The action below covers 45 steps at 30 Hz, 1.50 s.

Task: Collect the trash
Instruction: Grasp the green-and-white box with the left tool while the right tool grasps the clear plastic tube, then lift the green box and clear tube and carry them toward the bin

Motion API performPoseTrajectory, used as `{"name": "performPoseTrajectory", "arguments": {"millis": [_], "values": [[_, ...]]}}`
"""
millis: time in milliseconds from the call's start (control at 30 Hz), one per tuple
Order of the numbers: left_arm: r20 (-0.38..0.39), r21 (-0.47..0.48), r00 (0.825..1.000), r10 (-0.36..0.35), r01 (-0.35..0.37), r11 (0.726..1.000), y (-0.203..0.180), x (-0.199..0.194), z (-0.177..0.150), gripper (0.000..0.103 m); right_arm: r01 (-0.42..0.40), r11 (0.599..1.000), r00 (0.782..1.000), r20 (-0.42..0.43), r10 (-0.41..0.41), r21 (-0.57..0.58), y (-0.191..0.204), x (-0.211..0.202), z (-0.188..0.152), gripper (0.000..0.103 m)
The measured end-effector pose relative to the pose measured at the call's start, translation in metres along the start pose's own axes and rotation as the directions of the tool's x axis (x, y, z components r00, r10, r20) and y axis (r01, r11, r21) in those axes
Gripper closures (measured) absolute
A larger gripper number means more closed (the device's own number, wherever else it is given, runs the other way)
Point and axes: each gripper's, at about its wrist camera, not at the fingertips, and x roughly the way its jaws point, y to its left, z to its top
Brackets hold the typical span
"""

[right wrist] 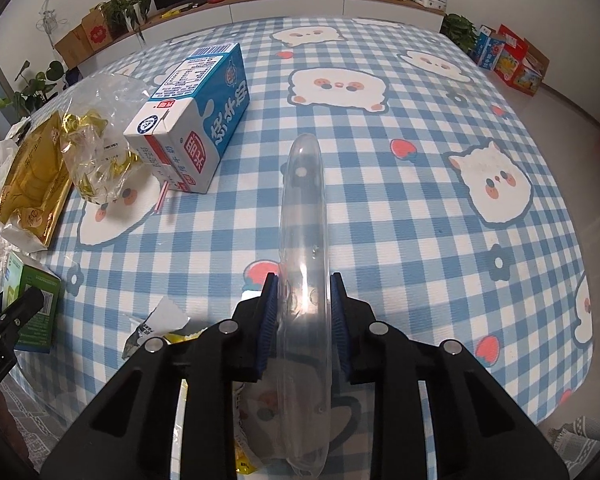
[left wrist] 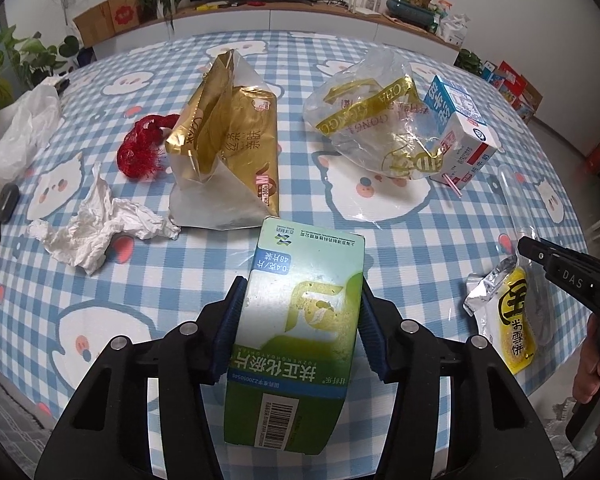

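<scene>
My left gripper (left wrist: pixel 302 280) is shut on a green-and-white medicine box (left wrist: pixel 300 320); the blue pads press its two long sides just above the checked tablecloth (left wrist: pixel 400 248). My right gripper (right wrist: pixel 304 280) is shut on a long clear plastic sleeve (right wrist: pixel 304 208) that points away across the cloth. The same sleeve (left wrist: pixel 508 196) shows at the right of the left wrist view, beside a yellow snack wrapper (left wrist: pixel 512 320). In the right wrist view the green box (right wrist: pixel 28 292) sits at the far left.
More trash lies on the table: a gold bag (left wrist: pixel 228 144), a clear bag with gold print (left wrist: pixel 376 120), a blue milk carton (left wrist: pixel 460 128), a red mesh (left wrist: pixel 140 148), a crumpled tissue (left wrist: pixel 96 220) and a white plastic bag (left wrist: pixel 20 132). A low cabinet with plants stands behind.
</scene>
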Motion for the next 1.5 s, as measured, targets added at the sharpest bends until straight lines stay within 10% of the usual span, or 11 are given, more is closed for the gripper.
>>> {"name": "performPoseTrajectory", "arguments": {"millis": [1500], "values": [[0.115, 0.012, 0.990, -0.081, 0.081, 0.997, -0.037, -0.086, -0.099, 0.052, -0.011, 0.998, 0.992, 0.128, 0.003, 0.059, -0.013, -0.113, -0.126, 0.078]]}}
